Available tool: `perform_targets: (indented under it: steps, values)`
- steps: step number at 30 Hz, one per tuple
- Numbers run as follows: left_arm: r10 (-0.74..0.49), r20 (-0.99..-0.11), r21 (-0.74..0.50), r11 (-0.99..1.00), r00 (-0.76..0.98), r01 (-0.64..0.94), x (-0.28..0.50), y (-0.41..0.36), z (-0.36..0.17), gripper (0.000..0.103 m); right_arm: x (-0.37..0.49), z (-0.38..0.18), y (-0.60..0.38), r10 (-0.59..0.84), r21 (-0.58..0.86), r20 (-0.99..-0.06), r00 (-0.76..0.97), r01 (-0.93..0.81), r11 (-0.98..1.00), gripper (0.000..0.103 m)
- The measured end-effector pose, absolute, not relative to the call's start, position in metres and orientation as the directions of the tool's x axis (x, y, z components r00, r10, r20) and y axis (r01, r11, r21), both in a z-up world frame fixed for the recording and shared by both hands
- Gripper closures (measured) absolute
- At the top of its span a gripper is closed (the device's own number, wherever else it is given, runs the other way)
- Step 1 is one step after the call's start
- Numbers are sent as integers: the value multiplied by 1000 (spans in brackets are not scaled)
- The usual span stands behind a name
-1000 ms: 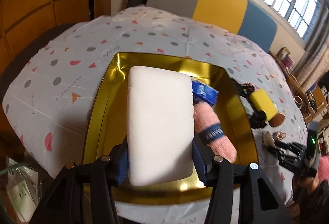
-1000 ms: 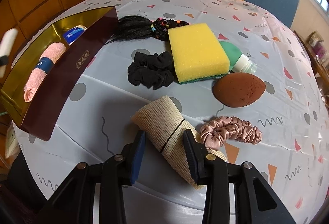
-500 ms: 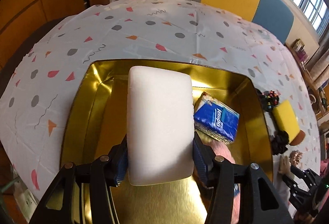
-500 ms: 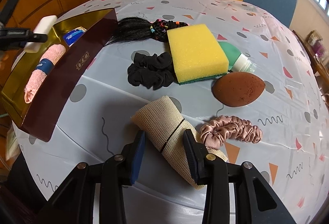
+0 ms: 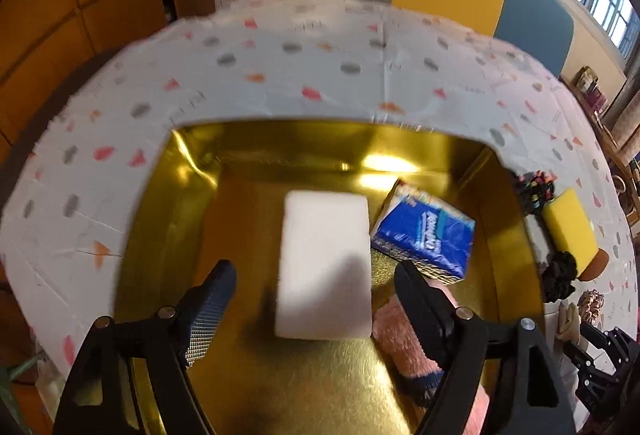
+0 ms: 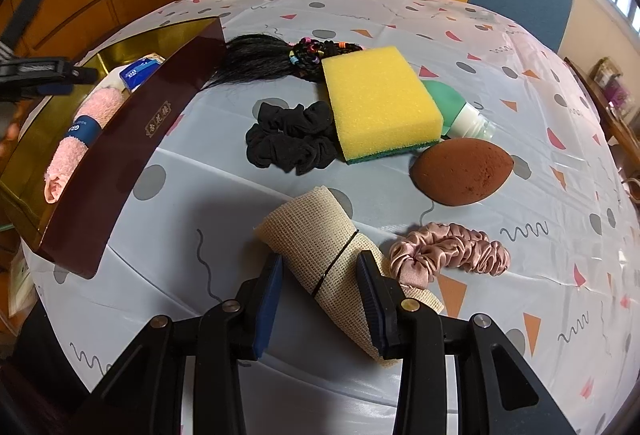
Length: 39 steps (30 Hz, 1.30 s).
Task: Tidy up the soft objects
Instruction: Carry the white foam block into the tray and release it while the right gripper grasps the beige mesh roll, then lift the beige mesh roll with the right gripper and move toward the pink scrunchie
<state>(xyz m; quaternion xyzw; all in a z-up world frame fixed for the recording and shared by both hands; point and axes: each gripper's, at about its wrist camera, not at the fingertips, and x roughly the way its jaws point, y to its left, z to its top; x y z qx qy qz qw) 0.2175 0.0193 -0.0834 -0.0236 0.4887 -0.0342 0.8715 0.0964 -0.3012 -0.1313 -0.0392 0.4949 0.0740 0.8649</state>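
White and plain, the foam block (image 5: 326,267) is lying flat on the floor of the gold-lined box (image 5: 192,203) in the left wrist view, a smooth rounded rectangle with a shadow across its near end. The left gripper (image 5: 316,299) is standing over it with its jaws spread wide, having just been opening; the block is sitting between them, clear of both pads. Sharing the box are one blue tissue pack (image 5: 426,235), just beside the block on the right, and one pink rolled towel (image 5: 400,335), partly hidden behind the right finger. Beyond the box wall one yellow sponge (image 5: 570,229) is resting on the patterned tablecloth (image 5: 280,75). In the right wrist view, the right gripper (image 6: 320,279) is pressing its jaws, partly closed, on the sides of one beige mesh roll (image 6: 320,247), tied with a thin black band and lying on the cloth. Just beside the roll is lying one pink satin scrunchie (image 6: 448,251). Farther back, one black scrunchie (image 6: 292,141) is touching the yellow sponge, which is overlapping one green bottle (image 6: 452,107) and one black hairpiece (image 6: 264,55) with coloured beads; one brown egg-shaped sponge (image 6: 462,171) is sitting near the sponge's corner. At the left the box is showing its dark red outer wall, the towel and the tissue pack inside.
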Motion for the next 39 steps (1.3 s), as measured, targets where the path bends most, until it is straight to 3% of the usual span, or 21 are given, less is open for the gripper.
perform_targets:
  steps: [10, 23, 27, 30, 32, 37, 39]
  values:
    - [-108, -725, -64, 994, 681, 89, 127, 20, -26, 20, 96, -129, -299, 70, -3, -860, 505, -143, 990, 65]
    - [-163, -740, -135, 986, 652, 94, 74, 31, -37, 20, 69, -99, -297, 305, 282, -816, 491, -122, 951, 77]
    - [-166, -744, -147, 986, 647, 84, 70, 36, -39, 20, 67, -108, -286, 307, 266, -839, 448, -155, 952, 77]
    - [-174, -737, -150, 984, 654, 94, 66, 36, -38, 20, 59, -105, -286, 282, 223, -845, 454, -181, 958, 68]
    - [-182, -737, -157, 983, 651, 96, 65, 36, -39, 20, 55, -107, -294, 296, 242, -850, 436, -175, 954, 47]
    - [-197, -743, -166, 980, 639, 108, 65, 31, -42, 20, 43, -113, -322, 424, 405, -823, 377, -133, 905, 34]
    - [-196, -741, -161, 980, 642, 113, 65, 28, -41, 20, 37, -110, -333, 416, 416, -808, 417, -96, 904, 34]
